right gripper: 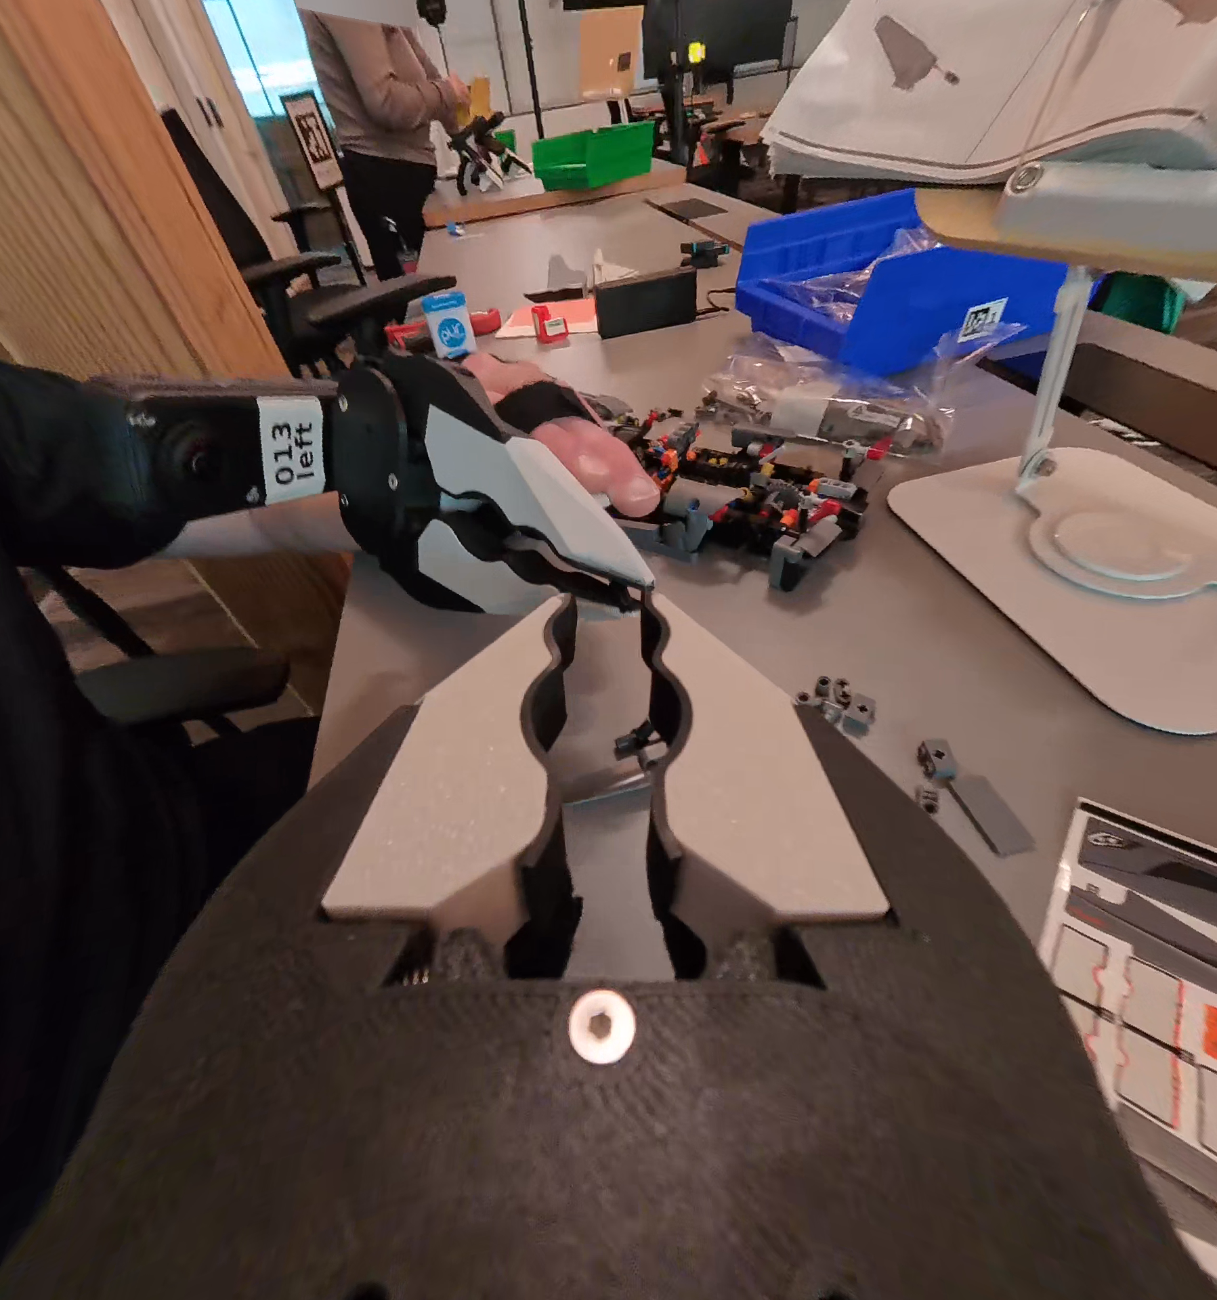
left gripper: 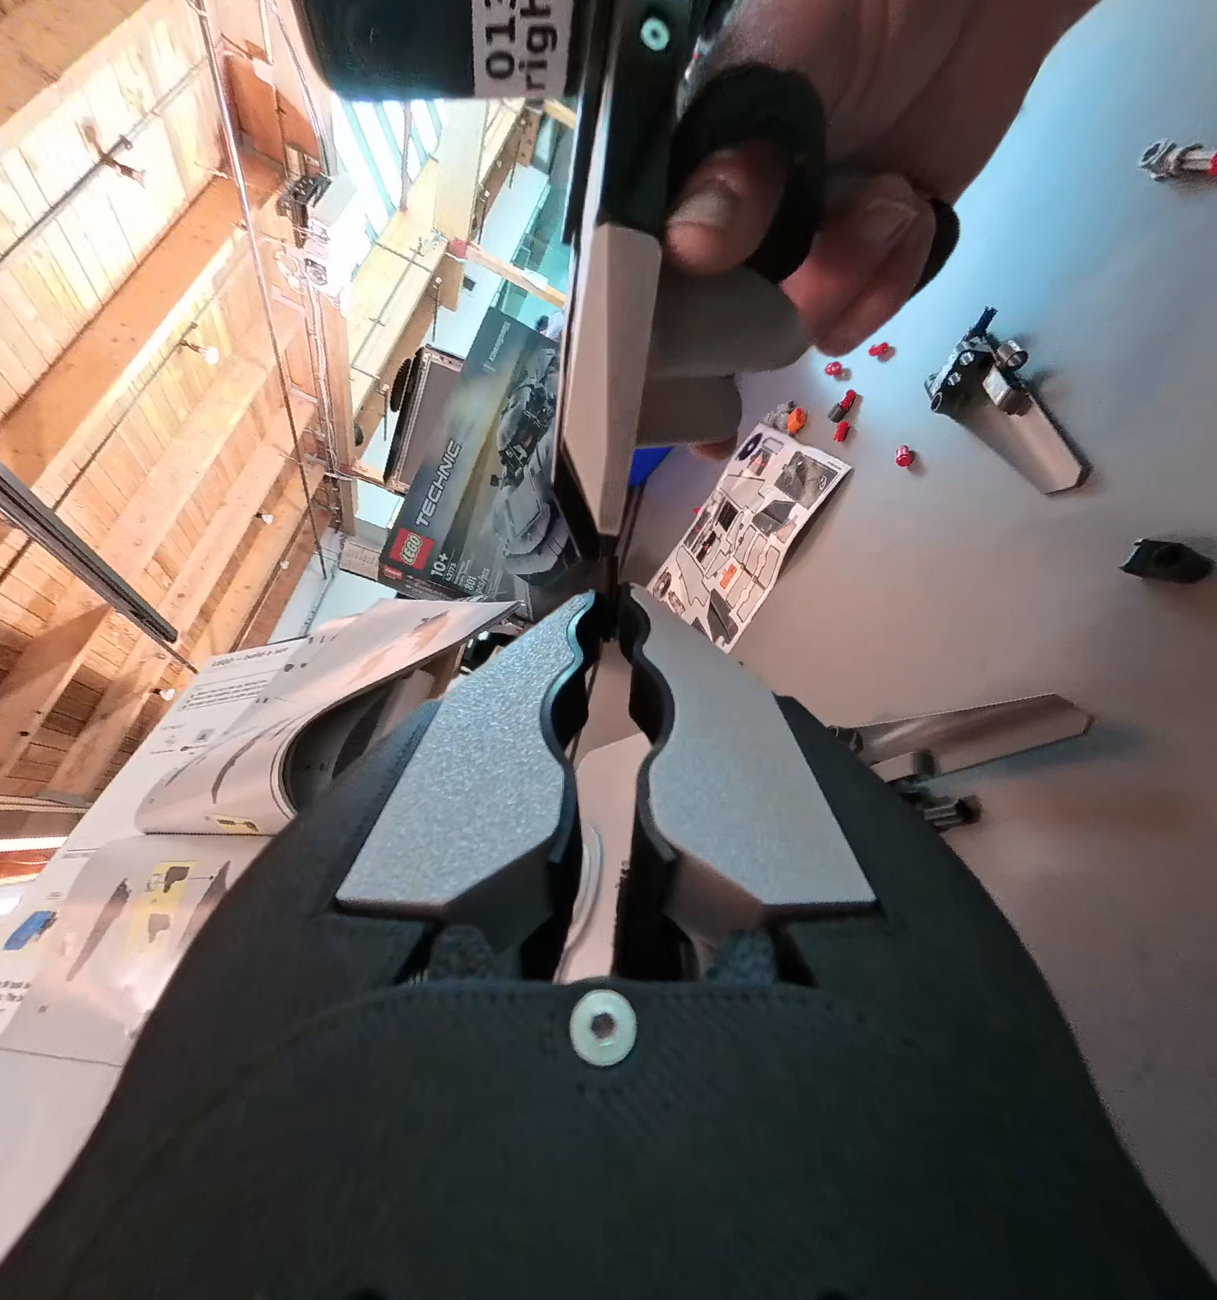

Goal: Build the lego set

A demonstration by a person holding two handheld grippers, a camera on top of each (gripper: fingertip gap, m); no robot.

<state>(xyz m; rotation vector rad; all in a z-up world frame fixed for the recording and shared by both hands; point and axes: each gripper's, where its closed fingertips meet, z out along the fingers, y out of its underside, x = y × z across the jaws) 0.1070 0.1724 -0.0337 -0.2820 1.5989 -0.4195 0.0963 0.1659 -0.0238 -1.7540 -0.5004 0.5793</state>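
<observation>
Left wrist view: the left gripper (left gripper: 609, 608) and the right gripper (left gripper: 609, 556) meet tip to tip above the tabletop (left gripper: 1013, 633). Both sets of jaws look nearly together, pinching something tiny and dark I can't make out. Loose red pins (left gripper: 903, 456) sit far right.

Right wrist view: same pinch at the right gripper (right gripper: 609, 605), with the left gripper (right gripper: 630, 587) touching it. The half-built car frame (right gripper: 753, 485) sits farther back. I'd keep both tips lined up and push straight, gently.
</observation>
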